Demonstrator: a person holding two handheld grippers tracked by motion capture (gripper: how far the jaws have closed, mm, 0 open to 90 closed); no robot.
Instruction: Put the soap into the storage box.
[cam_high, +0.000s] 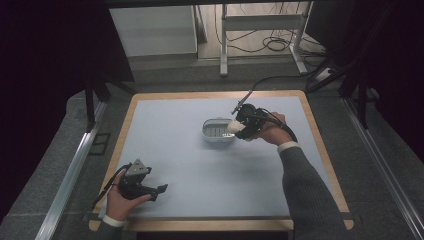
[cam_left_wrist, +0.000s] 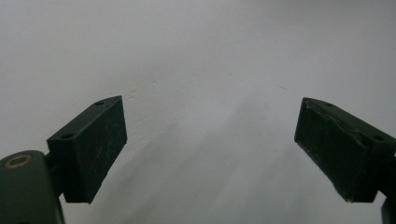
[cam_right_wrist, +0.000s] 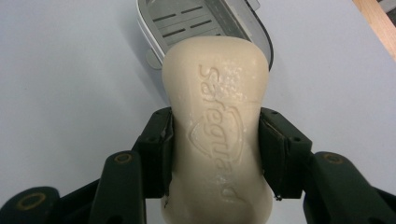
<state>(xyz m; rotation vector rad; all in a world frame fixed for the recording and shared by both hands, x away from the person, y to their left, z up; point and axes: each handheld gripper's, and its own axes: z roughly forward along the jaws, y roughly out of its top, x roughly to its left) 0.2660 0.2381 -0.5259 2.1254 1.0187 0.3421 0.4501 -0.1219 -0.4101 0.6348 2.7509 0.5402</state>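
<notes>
A cream bar of soap (cam_right_wrist: 217, 135) with embossed lettering is clamped between the black jaws of my right gripper (cam_right_wrist: 215, 151). In the high view the soap (cam_high: 235, 127) hangs at the right end of a white slotted soap dish (cam_high: 216, 132) in the middle of the table, and the right gripper (cam_high: 239, 126) points left toward it. The dish (cam_right_wrist: 205, 21) lies just beyond the soap's far end. Near the table's front left, my left gripper (cam_high: 159, 192) rests low with its jaws wide apart, and its own view has only bare table between them (cam_left_wrist: 210, 140).
The pale blue mat (cam_high: 170, 150) has a wooden border (cam_high: 327, 165). Beyond the far edge stand a white table frame (cam_high: 260, 30) and loose cables (cam_high: 275, 45). Dark drapes close in both sides.
</notes>
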